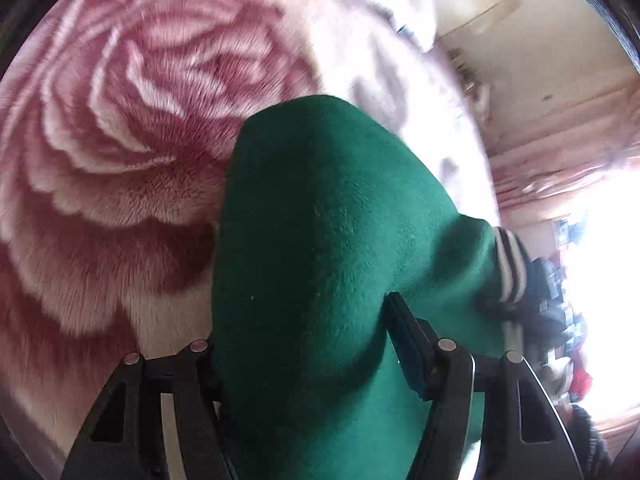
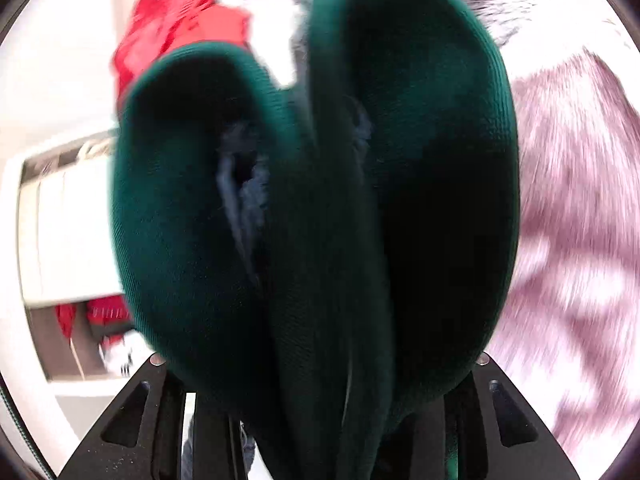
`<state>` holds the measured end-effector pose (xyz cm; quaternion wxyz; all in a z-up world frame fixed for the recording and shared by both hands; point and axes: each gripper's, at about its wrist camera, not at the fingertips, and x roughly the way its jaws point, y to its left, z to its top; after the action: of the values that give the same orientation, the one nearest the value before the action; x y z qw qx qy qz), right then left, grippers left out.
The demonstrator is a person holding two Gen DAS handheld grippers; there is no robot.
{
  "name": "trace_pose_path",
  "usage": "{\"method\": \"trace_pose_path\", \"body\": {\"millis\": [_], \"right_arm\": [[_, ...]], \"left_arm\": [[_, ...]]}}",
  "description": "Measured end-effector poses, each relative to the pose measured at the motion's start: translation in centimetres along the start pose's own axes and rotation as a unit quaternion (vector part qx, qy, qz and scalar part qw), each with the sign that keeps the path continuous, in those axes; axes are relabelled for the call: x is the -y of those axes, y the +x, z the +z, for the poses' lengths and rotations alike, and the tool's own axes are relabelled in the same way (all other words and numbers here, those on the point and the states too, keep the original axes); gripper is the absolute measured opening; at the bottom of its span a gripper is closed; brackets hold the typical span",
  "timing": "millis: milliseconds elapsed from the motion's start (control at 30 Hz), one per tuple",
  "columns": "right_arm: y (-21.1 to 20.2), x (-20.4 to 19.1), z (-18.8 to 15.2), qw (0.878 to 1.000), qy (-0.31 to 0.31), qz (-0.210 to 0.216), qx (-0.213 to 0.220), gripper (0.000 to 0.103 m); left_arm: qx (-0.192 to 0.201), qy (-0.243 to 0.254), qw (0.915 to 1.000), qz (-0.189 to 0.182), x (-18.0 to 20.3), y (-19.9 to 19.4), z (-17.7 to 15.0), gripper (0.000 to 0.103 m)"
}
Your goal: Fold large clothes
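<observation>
A dark green fleece garment (image 1: 320,220) bulges up between the fingers of my left gripper (image 1: 304,320), which is shut on it. The right finger (image 1: 408,340) presses into the cloth; the left fingertip is hidden under the fabric. A black-and-white striped cuff (image 1: 510,268) hangs at the garment's right end. In the right wrist view the same green garment (image 2: 180,220) fills the middle as a thick folded bundle. My right gripper (image 2: 320,368) is shut on it, its fingertips buried in the folds. Both views are blurred.
Under the garment lies a plush pink blanket with a large rose pattern (image 1: 120,140), also at the right (image 2: 580,220). A red garment (image 2: 176,28) lies beyond the bundle. A white cabinet (image 2: 68,220) stands to the left, a bright cluttered room edge to the right (image 1: 580,280).
</observation>
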<state>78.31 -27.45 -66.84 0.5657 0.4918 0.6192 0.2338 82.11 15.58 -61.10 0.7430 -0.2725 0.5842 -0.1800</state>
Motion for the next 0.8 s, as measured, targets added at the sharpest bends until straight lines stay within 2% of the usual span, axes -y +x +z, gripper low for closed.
{"method": "trace_pose_path", "body": {"millis": [67,100,133,167,233,300,333,367,433,467,533,567,633,667,700,733,800], "right_arm": [[0.1,1.5,1.0,1.0,0.007,0.002,-0.011,0.04],[0.2,1.8,1.2,1.0,0.007,0.001,-0.015,0.042],[0.5,2.1,1.4,1.0,0.007,-0.005,-0.02,0.048],[0.5,2.3,1.1,0.999,0.006,-0.02,-0.025,0.063],[1.7,1.8,-0.4,0.997,0.01,-0.07,-0.017,0.08],[1.2,0.0,-2.2,0.992,-0.021,-0.125,0.001,0.082],[0.4,-1.6,-3.7,0.982,-0.055,-0.181,0.02,0.09],[-0.1,-3.2,-5.5,0.966,-0.089,-0.241,0.041,0.096],[-0.2,-5.7,-8.9,0.928,-0.134,-0.34,0.068,0.098],[0.2,-6.9,-10.3,0.908,-0.15,-0.384,0.078,0.098],[0.6,-8.3,-13.6,0.869,-0.177,-0.452,0.099,0.098],[1.2,-10.3,-15.3,0.853,-0.185,-0.476,0.112,0.098],[1.9,-12.9,-18.6,0.822,-0.208,-0.513,0.137,0.099],[2.5,-13.9,-19.6,0.812,-0.214,-0.522,0.148,0.099],[2.3,-14.9,-21.3,0.805,-0.219,-0.528,0.161,0.099],[2.1,-16.7,-25.5,0.801,-0.221,-0.53,0.169,0.099],[1.3,-19.2,-28.6,0.791,-0.228,-0.535,0.188,0.1]], "left_arm": [[-0.006,-0.003,0.9997,-0.023,-1.2,0.9,0.1,0.075],[-0.009,-0.007,0.9993,-0.036,-1.6,1.0,-0.1,0.076],[-0.011,-0.013,0.9987,-0.048,-1.9,1.0,-0.4,0.076],[-0.011,-0.017,0.9985,-0.051,-2.0,0.7,-0.8,0.077],[0.004,-0.014,0.9994,-0.033,-1.4,-0.5,-1.8,0.077],[0.027,0.0,0.9996,0.01,0.0,-2.0,-3.1,0.077],[0.04,0.011,0.9982,0.042,0.8,-2.8,-3.3,0.078],[0.068,0.029,0.9924,0.099,2.2,-4.2,-4.6,0.079],[0.1,0.051,0.9778,0.177,4.4,-5.9,-6.5,0.09],[0.107,0.056,0.9721,0.201,5.3,-6.6,-7.6,0.098],[0.116,0.063,0.9627,0.236,6.8,-7.8,-9.7,0.098],[0.122,0.069,0.9565,0.256,8.2,-8.8,-11.3,0.098],[0.128,0.078,0.9505,0.272,10.0,-10.3,-13.5,0.098],[0.132,0.079,0.9481,0.278,10.8,-11.4,-14.7,0.098],[0.134,0.079,0.9491,0.274,11.7,-12.4,-15.6,0.098],[0.135,0.078,0.9497,0.271,12.1,-13.0,-16.1,0.098],[0.147,0.074,0.9492,0.268,14.6,-15.8,-18.3,0.098]]}}
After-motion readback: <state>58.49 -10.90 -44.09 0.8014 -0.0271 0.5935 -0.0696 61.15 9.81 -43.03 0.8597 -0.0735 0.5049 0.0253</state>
